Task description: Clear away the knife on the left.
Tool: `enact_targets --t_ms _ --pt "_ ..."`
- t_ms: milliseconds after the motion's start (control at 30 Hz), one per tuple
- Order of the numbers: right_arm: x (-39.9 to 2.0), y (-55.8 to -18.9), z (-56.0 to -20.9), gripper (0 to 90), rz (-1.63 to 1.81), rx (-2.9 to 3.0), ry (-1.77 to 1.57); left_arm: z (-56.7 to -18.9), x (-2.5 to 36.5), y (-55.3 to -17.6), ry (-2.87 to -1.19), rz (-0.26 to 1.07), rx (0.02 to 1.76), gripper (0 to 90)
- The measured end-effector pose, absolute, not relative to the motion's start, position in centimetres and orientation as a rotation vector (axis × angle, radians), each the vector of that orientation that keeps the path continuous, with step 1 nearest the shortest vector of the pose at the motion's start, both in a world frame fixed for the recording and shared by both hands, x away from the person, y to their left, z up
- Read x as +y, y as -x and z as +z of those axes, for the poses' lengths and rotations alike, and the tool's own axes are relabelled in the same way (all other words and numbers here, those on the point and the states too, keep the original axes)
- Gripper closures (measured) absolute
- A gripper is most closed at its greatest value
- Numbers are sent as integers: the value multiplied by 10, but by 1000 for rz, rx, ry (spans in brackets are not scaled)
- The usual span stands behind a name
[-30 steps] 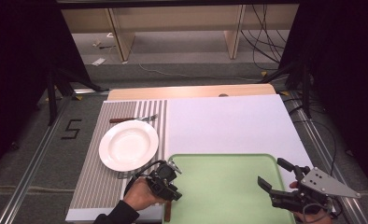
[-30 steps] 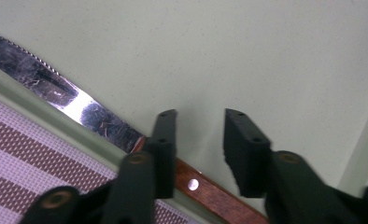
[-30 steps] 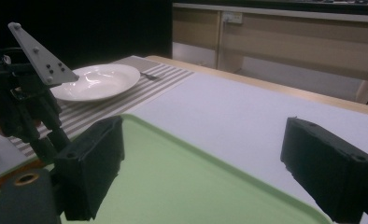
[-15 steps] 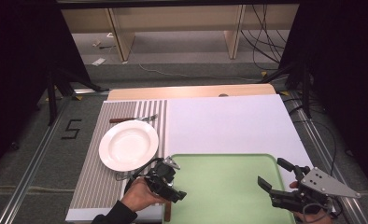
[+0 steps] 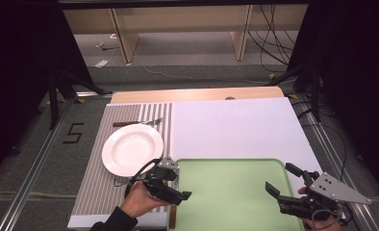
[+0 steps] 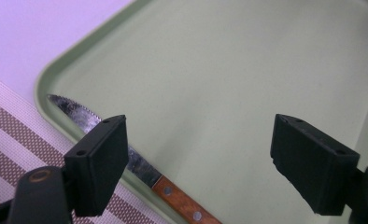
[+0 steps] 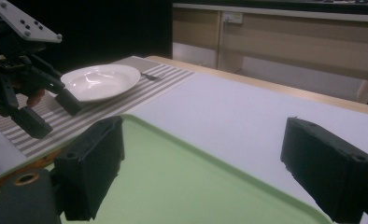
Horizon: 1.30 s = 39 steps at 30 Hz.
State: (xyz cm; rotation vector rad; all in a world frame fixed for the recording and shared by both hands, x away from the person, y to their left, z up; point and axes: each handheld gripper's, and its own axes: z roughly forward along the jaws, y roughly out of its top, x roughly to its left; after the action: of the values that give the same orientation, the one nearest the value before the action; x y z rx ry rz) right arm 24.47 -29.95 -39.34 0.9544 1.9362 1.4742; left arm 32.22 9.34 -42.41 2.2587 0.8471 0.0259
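Observation:
A knife with a serrated blade [image 6: 74, 109] and wooden handle [image 6: 182, 205] lies along the left rim of a green tray [image 5: 235, 192]. In the high view its handle [image 5: 173, 217] pokes out under my left gripper [image 5: 180, 185], which hovers over that rim. The left gripper [image 6: 196, 163] is open, one jaw over the blade and nothing between its jaws. My right gripper [image 5: 280, 176] is open at the tray's right side, with its jaws [image 7: 219, 158] above the tray [image 7: 173, 177]. A white plate [image 5: 130, 149] rests on a striped placemat [image 5: 96, 192].
A fork [image 5: 139, 123] lies on the placemat behind the plate. A white sheet [image 5: 235, 125] covers the table beyond the tray. In the right gripper view the plate [image 7: 100, 81] and the left gripper [image 7: 53, 117] stand at the far left, with shelving behind the table.
The left gripper has edged slightly toward the tray's left rim over the knife. The right gripper has stayed where it was.

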Motion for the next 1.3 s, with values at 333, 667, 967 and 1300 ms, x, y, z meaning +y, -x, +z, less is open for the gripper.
enact_targets --t_ms 333,667,967,1300 --pt "-299 -244 -393 143 1475 1937 -954 -420 100 -316 -2163 78 820 168" --pt "-299 -244 -393 143 1476 1937 -952 -415 110 -309 -2022 120 757 155" --pt "-299 -244 -393 143 1477 1938 -953 -413 119 -305 -1937 149 742 155" --pt "-299 -244 -393 143 1477 1940 -950 -417 119 -297 -1883 157 715 155"
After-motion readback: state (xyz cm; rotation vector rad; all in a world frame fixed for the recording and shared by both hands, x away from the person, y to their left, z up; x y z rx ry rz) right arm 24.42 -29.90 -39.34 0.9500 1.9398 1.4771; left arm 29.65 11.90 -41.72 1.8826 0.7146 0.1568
